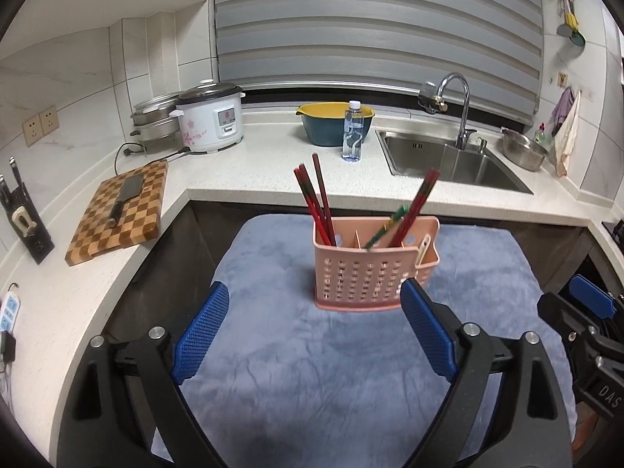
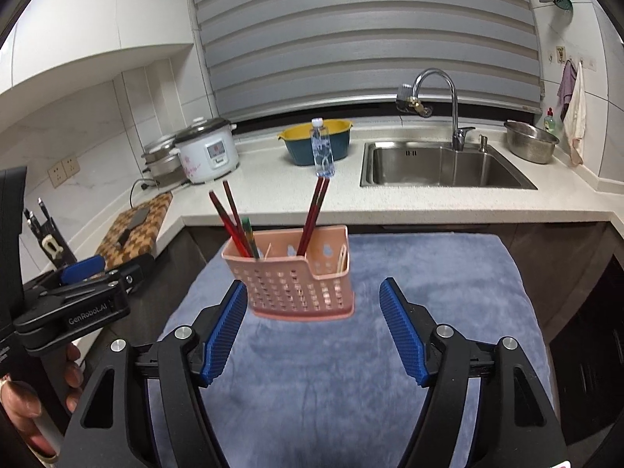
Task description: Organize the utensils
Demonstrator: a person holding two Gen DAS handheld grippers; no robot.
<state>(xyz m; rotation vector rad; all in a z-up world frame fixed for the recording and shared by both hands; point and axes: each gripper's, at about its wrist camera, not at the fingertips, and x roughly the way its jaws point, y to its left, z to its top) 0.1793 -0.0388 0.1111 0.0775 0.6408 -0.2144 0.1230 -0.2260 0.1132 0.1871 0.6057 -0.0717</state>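
Both grippers released, angled down toward pink holder, apparently short of it.

walls: white tile | window: grey blind | counter: white speckled

Both wrist cams look down-fwd, near; share pink caddy.

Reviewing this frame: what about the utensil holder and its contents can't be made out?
- Pink utensil holder: its compartment floors and the chopsticks' lower ends are hidden by its perforated front wall in both wrist views.
- Green-handled utensil: motion-blurred in the left wrist view; type unclear.
- Pale utensil in the side pocket: mostly hidden by the pocket wall.
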